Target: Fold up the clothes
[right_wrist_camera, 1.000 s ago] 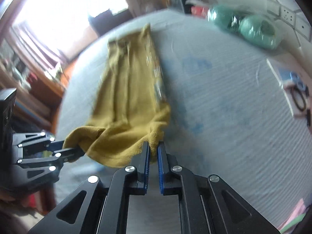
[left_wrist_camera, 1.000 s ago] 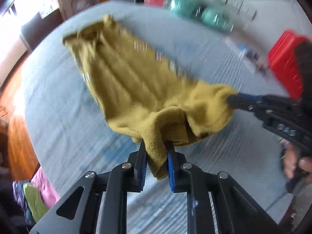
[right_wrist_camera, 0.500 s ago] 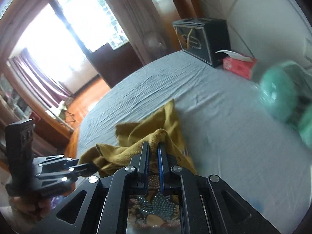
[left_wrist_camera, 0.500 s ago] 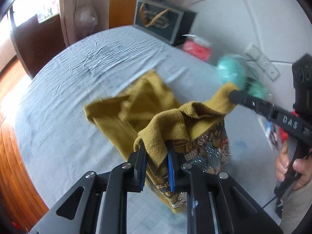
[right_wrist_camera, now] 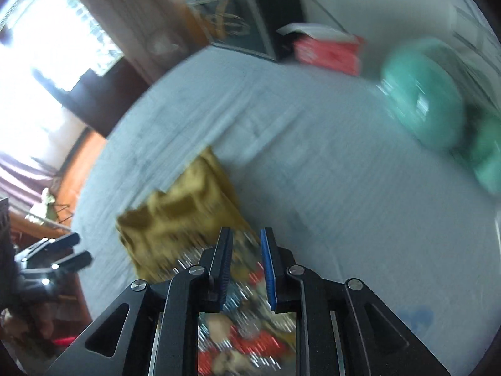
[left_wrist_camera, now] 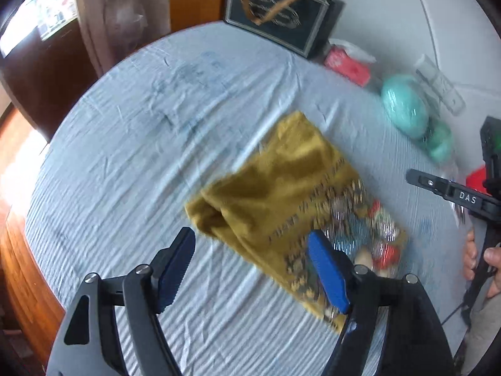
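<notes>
left gripper [left_wrist_camera: 250, 269]: nearest in the left wrist view; two black fingers with blue pads, spread wide and opening; no cloth pinched between them; the right pad overlaps the garment's near edge in the picture, contact cannot be told.
right gripper [right_wrist_camera: 245, 269]: nearest in the right wrist view; two fingers a narrow gap apart and opening; the garment's printed part shows through the gap below, and no cloth is seen pinched.
garment [left_wrist_camera: 281, 194]: one mustard-yellow piece, lying folded over on the bed just ahead of both grippers; plain yellow layer towards the far left, a blurred print of red, blue and silver dots at the near right end.
bed sheet [left_wrist_camera: 141, 131]: one, pale blue-grey, striped and wrinkled, under the garment.
person's hand [left_wrist_camera: 482, 266]: one seen, at the right edge of the left wrist view, gripping the handle of the right gripper.
teal balls [left_wrist_camera: 404, 106]: two, wrapped in clear film, side by side on the far right of the bed, well apart from the garment.
red tissue pack [left_wrist_camera: 344, 65]: one, beyond the balls, near the wall.
dark box [left_wrist_camera: 278, 12]: one, with a gold ribbon pattern, at the far edge of the bed against the white wall.
curtain [left_wrist_camera: 103, 15]: one, pale, farthest left, beside a bright window.
</notes>
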